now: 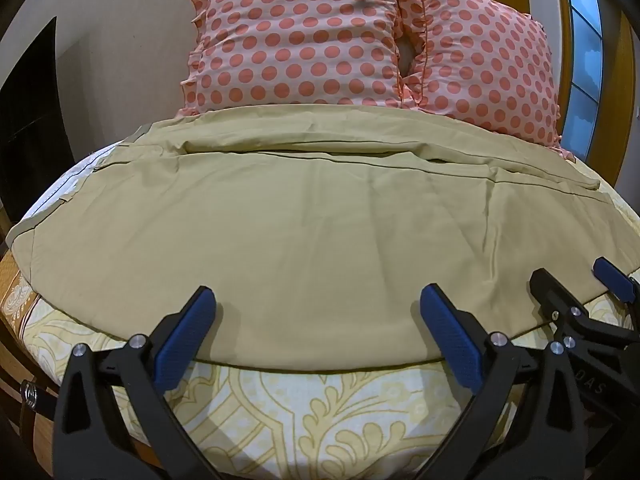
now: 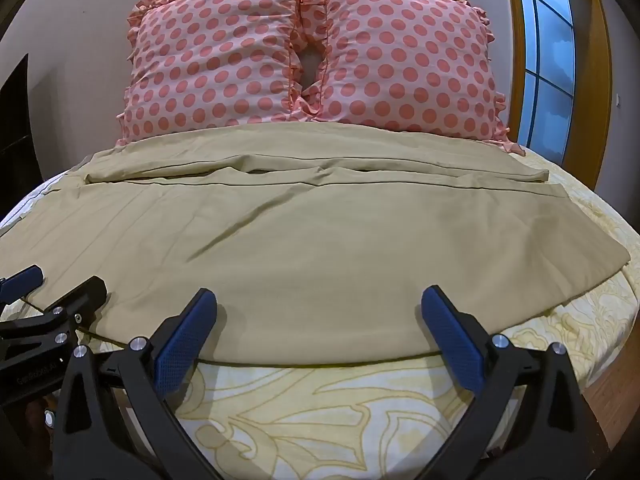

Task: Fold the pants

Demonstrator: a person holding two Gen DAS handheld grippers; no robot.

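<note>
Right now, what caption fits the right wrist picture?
Open right gripper poised over flat khaki cloth pants below two pink polka-dot pillows.

We look from two low cameras at the near edge of the bed (image 1: 328, 408), both facing its head. The left wrist view sits further left, seeing the right gripper (image 1: 572, 284) at its right edge; the right wrist view mirrors that. Both share the pants (image 2: 320, 248) close ahead and the pillows (image 2: 312, 60) beyond.
</note>
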